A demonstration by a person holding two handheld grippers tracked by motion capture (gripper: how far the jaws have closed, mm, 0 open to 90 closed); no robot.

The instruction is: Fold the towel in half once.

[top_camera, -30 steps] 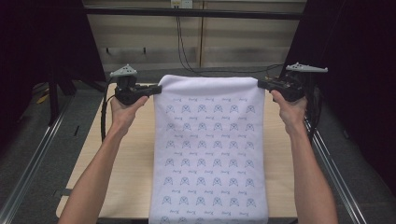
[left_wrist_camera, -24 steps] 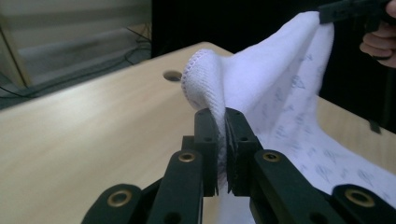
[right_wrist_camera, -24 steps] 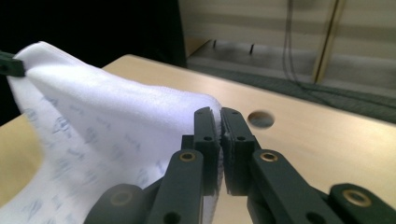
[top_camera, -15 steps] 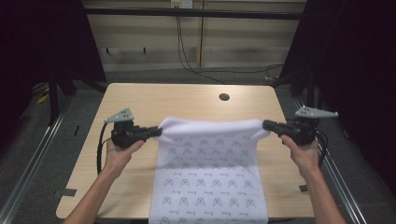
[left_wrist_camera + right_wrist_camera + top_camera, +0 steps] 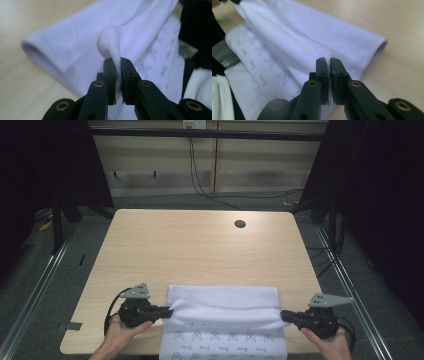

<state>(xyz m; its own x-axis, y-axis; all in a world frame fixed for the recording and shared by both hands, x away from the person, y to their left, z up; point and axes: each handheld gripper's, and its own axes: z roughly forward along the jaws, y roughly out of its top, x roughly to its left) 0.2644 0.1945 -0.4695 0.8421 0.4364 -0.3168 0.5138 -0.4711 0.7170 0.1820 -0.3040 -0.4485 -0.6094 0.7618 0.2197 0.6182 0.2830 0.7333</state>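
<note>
Both grippers have drawn the patterned white cloth [image 5: 225, 320] back, folded, to the table's [image 5: 200, 250] near edge; left gripper [image 5: 118, 75] and right gripper [image 5: 329, 75] each pinch a corner, seemingly its hem.

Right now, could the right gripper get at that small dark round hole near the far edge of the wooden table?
Probably not freely: the right gripper is shut on the white patterned cloth, and the hole lies far across bare table.
</note>
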